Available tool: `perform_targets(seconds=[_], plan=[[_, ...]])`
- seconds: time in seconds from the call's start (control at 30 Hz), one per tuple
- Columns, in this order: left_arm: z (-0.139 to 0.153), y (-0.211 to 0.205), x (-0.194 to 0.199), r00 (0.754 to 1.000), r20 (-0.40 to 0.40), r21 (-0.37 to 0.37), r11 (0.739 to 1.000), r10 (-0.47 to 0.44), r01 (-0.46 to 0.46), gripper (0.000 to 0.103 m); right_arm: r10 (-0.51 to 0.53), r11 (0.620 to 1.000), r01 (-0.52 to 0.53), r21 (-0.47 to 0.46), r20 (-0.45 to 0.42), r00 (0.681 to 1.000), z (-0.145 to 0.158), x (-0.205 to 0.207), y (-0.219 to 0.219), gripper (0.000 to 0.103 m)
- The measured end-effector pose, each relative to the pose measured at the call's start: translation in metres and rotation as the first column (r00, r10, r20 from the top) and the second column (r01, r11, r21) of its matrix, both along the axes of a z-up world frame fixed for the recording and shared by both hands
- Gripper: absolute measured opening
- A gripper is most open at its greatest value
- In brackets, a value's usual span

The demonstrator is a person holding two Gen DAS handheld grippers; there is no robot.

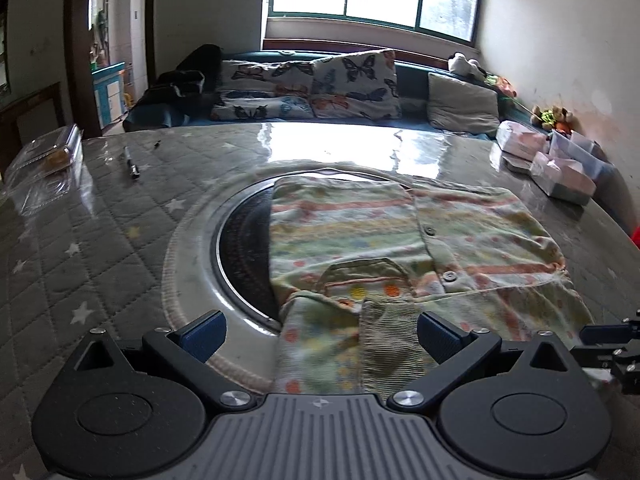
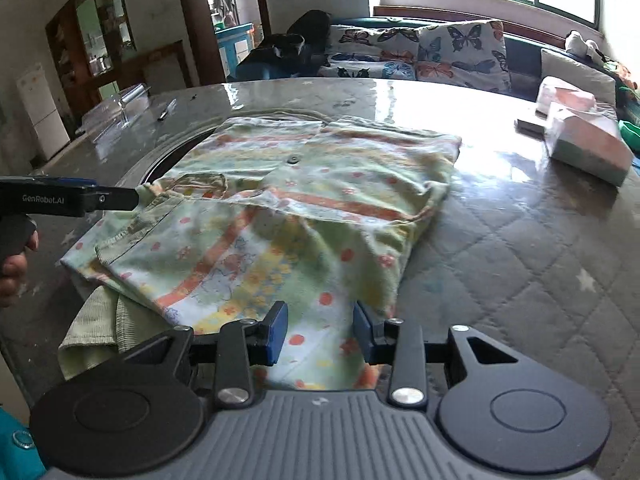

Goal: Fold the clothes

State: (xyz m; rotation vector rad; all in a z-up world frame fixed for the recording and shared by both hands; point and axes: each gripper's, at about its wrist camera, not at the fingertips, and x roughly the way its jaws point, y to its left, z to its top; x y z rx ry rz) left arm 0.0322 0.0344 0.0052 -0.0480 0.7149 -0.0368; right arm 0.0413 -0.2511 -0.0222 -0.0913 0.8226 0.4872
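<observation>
A small pale green garment (image 1: 400,236) with orange stripes, dots and snap buttons lies partly folded on the quilted table, over a round stove plate. It also shows in the right wrist view (image 2: 304,208). My left gripper (image 1: 320,334) is open, its blue pads either side of the garment's near ribbed cuff (image 1: 390,344). My right gripper (image 2: 320,332) is open with the garment's near hem between its pads. The left gripper (image 2: 138,196) shows from the side at the garment's left edge, near the collar.
A round recessed stove plate (image 1: 244,252) lies under the garment's left side. A pen (image 1: 131,162) and a clear plastic box (image 1: 44,164) sit at far left. Tissue packs (image 2: 584,144) stand at far right. A sofa with butterfly cushions (image 1: 308,88) lies beyond the table.
</observation>
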Motion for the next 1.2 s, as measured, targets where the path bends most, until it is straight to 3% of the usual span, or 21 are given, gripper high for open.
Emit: perform_targets(seconds=[0.27,0.53,0.67,0.83,1.0,1.2], plan=[[-0.004,-0.006,0.009,1.000,-0.014,0.024,1.000,0.004,-0.004,0.103,-0.012,0.999,0.008,0.045,0.090,0.996,0.017,0.026,0.009,0.037],[-0.016,-0.017,0.026,0.999,-0.034,0.069,0.998,-0.007,0.009,0.103,-0.041,0.999,0.040,0.015,0.035,0.999,-0.006,0.051,0.010,0.037],[-0.024,-0.022,0.034,0.999,-0.048,0.086,0.996,-0.021,0.025,0.103,-0.025,1.000,0.025,-0.006,0.076,0.997,0.003,0.044,0.013,0.048],[-0.032,-0.024,0.039,0.998,-0.044,0.109,0.993,-0.036,0.040,0.103,0.017,0.999,-0.014,-0.042,0.085,0.996,-0.002,0.042,0.022,0.054],[-0.020,-0.026,0.032,0.999,-0.035,0.104,0.994,-0.032,0.036,0.103,0.018,0.999,-0.014,-0.044,0.095,0.995,0.002,0.039,0.026,0.055],[-0.008,-0.044,0.022,0.993,0.000,0.087,0.989,-0.120,0.120,0.103,0.081,0.997,-0.080,-0.018,0.134,0.988,0.011,0.041,0.051,0.058]])
